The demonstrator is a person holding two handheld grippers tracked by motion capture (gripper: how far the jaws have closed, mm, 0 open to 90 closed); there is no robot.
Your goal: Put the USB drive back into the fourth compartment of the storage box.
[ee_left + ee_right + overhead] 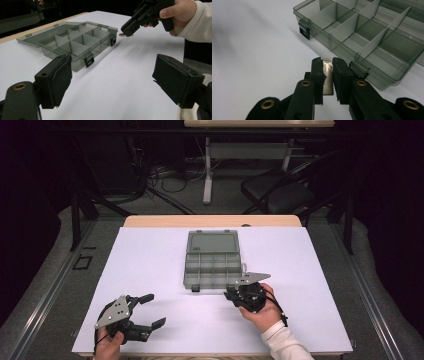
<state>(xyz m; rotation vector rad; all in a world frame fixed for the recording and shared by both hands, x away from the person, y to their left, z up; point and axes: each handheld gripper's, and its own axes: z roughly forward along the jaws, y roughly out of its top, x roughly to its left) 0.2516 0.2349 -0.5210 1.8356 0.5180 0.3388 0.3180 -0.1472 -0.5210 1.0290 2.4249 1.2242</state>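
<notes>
While the person's left hand (107,345) rests at the near left edge of the white table (150,265), the left gripper (150,311) it holds lies low over the surface with its jaws spread wide and nothing between them — in the left gripper view the two black pads stand far apart with bare tabletop in the gap. To the right and a little farther in, the right hand (265,312), with a white sleeve (285,345) behind it, holds the right gripper (231,295) just off the near right corner of the organizer box (212,262). Its jaws are drawn close together on a small flat metal piece (327,75), silvery and thin, pinched upright between the pads; the left gripper view shows the tip of this piece (123,35) poking out below the jaw ends, just above the table. The right gripper view places the piece just beside the box's near wall, next to one of its two black latches (304,30), apart from the box and not inside it. Beyond the grippers, the box sits at the middle of the table — a smoky translucent case split by dividers into several compartments, its lid (212,241) folded open flat on the far side. Past the table's far edge are a dark chair (280,192) and loose cables (160,185) on the floor.
</notes>
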